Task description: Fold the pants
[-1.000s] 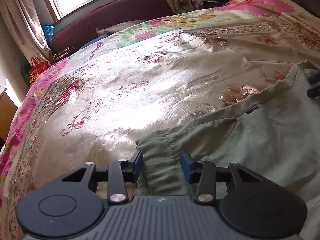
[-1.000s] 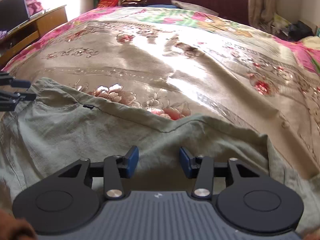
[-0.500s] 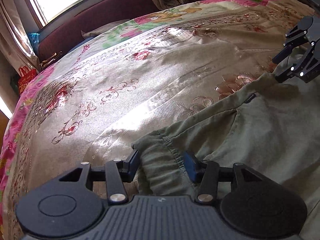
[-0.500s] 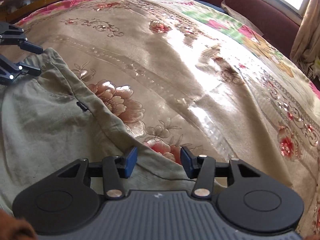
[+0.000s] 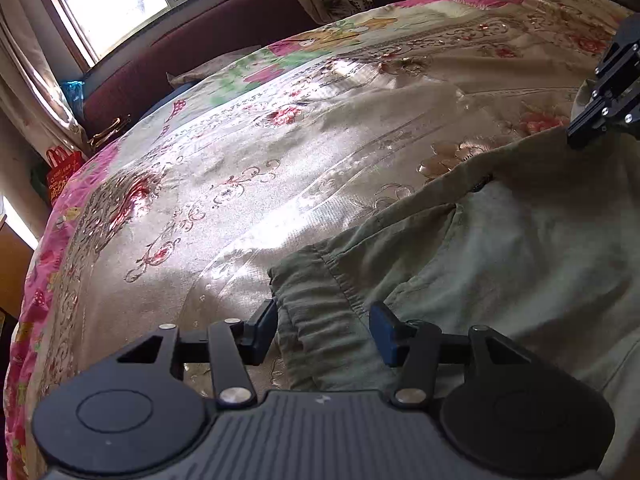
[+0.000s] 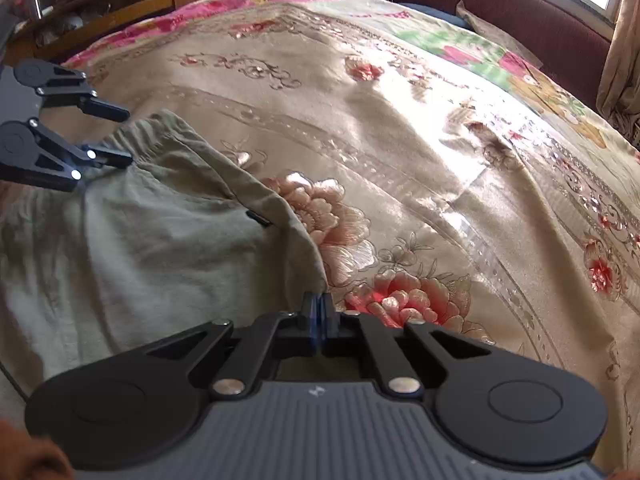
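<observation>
On the bed's satin floral bedspread the olive-green pants lie spread flat just ahead of both my tongs, their elastic waistband running crosswise from my left tongs to my right tongs. My right tongs have just snapped closed, pinching the right waistband corner, while my left tongs have just been opening and stand apart astride the gathered left corner without pressing it, so the left must close next before I can lift the waist. The cloth looks thin, soft and lightly wrinkled, with a pocket slit showing.
</observation>
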`<state>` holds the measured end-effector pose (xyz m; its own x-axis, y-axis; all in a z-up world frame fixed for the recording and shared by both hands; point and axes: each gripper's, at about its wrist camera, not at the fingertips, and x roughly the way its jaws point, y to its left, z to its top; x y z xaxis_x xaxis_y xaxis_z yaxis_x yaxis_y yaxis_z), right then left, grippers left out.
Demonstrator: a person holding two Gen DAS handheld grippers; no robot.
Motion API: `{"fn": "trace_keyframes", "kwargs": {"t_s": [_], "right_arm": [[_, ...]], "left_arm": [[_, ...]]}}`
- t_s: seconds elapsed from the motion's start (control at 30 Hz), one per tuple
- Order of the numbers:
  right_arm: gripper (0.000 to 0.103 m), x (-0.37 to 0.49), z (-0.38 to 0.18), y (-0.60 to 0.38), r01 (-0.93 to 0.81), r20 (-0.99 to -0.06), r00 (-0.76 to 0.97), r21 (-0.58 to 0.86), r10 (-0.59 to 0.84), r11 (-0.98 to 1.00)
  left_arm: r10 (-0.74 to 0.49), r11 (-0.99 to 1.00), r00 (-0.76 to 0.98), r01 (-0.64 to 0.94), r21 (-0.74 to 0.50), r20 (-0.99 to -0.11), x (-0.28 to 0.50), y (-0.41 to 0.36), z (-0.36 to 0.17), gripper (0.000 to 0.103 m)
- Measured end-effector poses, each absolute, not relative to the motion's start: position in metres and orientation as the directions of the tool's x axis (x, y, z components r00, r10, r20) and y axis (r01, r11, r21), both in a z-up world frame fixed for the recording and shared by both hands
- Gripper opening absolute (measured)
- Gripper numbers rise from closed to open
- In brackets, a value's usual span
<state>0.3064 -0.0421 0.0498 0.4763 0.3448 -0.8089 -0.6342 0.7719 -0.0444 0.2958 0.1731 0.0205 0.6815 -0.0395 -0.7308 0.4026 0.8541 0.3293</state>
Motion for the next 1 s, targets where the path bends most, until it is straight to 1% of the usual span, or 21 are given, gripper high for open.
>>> {"fn": "trace_keyframes", "kwargs": {"t_s": [0.03,0.07,0.13,0.23,0.33,0.43,0.53,0.57,0.63,0.7,0.73,0.77,0.83,0.87,0.9,0.93,0.97,1.0], "right_arm": [[0.002,0.285,0.067,-0.044,-0.660,-0.788,0.472,-0.019,0.395,0.751],[0.002,0.285,0.067,-0.044,-0.660,-0.788,0.472,-0.019,0.395,0.751],[0.002,0.255,0.086,-0.046,-0.671,-0.768,0.479,-0.008,0.425,0.741],[0.002,0.230,0.094,-0.046,-0.683,-0.760,0.465,0.018,0.454,0.730],[0.002,0.177,0.099,-0.039,-0.725,-0.767,0.425,0.029,0.480,0.688],[0.002,0.113,0.087,-0.031,-0.775,-0.788,0.356,0.053,0.503,0.630],[0.001,0.065,0.049,-0.019,-0.800,-0.835,0.211,0.151,0.508,0.580],[0.001,0.051,0.036,-0.013,-0.813,-0.853,0.182,0.150,0.490,0.563],[0.002,0.026,0.021,-0.005,-0.831,-0.854,0.248,0.055,0.458,0.554],[0.002,0.026,0.025,-0.002,-0.815,-0.848,0.275,0.044,0.453,0.578],[0.002,0.030,0.029,-0.003,-0.801,-0.841,0.284,0.056,0.460,0.597],[0.002,0.034,0.034,-0.005,-0.790,-0.833,0.300,0.057,0.465,0.611],[0.004,0.042,0.049,-0.007,-0.767,-0.804,0.385,-0.006,0.453,0.641],[0.007,0.049,0.058,-0.010,-0.743,-0.779,0.437,-0.031,0.449,0.669],[0.010,0.059,0.064,-0.013,-0.718,-0.765,0.464,-0.030,0.446,0.695],[0.011,0.071,0.069,-0.015,-0.697,-0.755,0.475,-0.010,0.451,0.717],[0.021,0.081,0.073,-0.018,-0.683,-0.745,0.480,0.014,0.464,0.730],[0.033,0.090,0.074,-0.019,-0.673,-0.738,0.488,0.024,0.467,0.740]], "left_arm": [[-0.042,0.848,0.682,0.411,0.336,-0.730,0.290,0.173,0.022,0.065],[-0.039,0.842,0.686,0.414,0.345,-0.727,0.286,0.172,0.022,0.065],[-0.037,0.840,0.693,0.412,0.354,-0.720,0.275,0.172,0.024,0.065],[-0.053,0.843,0.698,0.415,0.342,-0.714,0.252,0.174,0.030,0.065],[-0.046,0.846,0.718,0.398,0.355,-0.695,0.213,0.177,0.033,0.065],[-0.047,0.852,0.729,0.386,0.353,-0.683,0.165,0.182,0.032,0.065],[-0.033,0.835,0.722,0.400,0.379,-0.691,0.124,0.177,0.025,0.065],[-0.035,0.815,0.722,0.421,0.398,-0.691,0.114,0.173,0.023,0.066],[-0.041,0.751,0.735,0.469,0.464,-0.677,0.104,0.158,0.025,0.066],[-0.047,0.672,0.770,0.496,0.550,-0.636,0.105,0.142,0.031,0.068],[-0.054,0.653,0.782,0.498,0.571,-0.621,0.110,0.137,0.036,0.069],[-0.060,0.650,0.787,0.497,0.574,-0.613,0.116,0.133,0.041,0.069],[-0.080,0.670,0.796,0.489,0.559,-0.600,0.129,0.127,0.054,0.069],[-0.094,0.673,0.803,0.487,0.557,-0.588,0.133,0.125,0.060,0.069],[-0.104,0.667,0.811,0.486,0.565,-0.576,0.138,0.123,0.064,0.070],[-0.114,0.653,0.814,0.494,0.575,-0.570,0.141,0.119,0.064,0.072],[-0.123,0.629,0.812,0.509,0.588,-0.571,0.146,0.115,0.064,0.074],[-0.128,0.597,0.808,0.525,0.606,-0.575,0.151,0.111,0.062,0.076]]}}
